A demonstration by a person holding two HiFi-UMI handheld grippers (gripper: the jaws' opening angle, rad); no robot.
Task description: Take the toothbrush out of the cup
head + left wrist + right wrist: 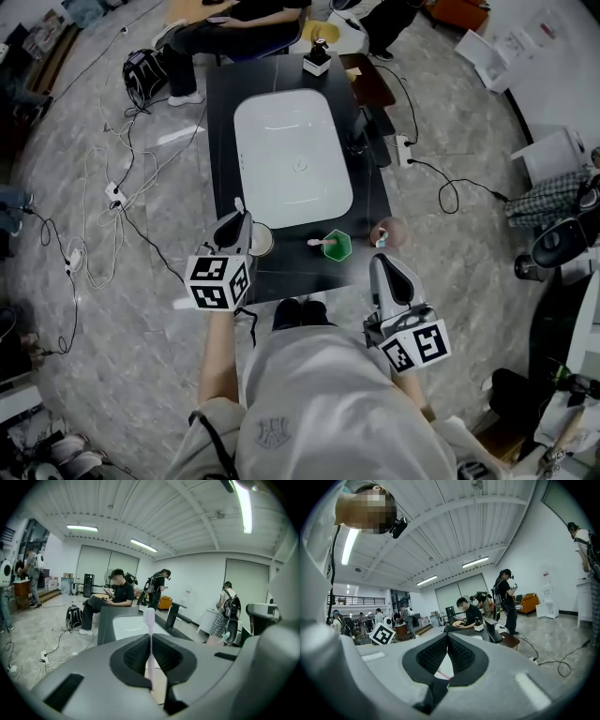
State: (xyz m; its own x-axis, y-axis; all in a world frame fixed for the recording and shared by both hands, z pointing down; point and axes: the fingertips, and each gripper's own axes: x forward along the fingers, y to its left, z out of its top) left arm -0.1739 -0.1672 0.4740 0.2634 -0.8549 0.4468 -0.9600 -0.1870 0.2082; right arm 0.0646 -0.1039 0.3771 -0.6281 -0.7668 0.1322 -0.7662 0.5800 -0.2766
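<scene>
Gripping toothbrush (150, 618) upright, left claw (234, 227) near table (286, 274) front edge, perhaps above cup (262, 241), right claw (446, 641) closed

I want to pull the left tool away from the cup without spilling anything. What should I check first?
1. Left tool shut on the toothbrush: ok.
2. Toothbrush upright between the pads: ok.
3. Toothbrush's lower end clear of the cup: cannot tell.
4. Right tool shut, holding nothing: ok.
5. Green cup apart from the left tool: ok.
</scene>
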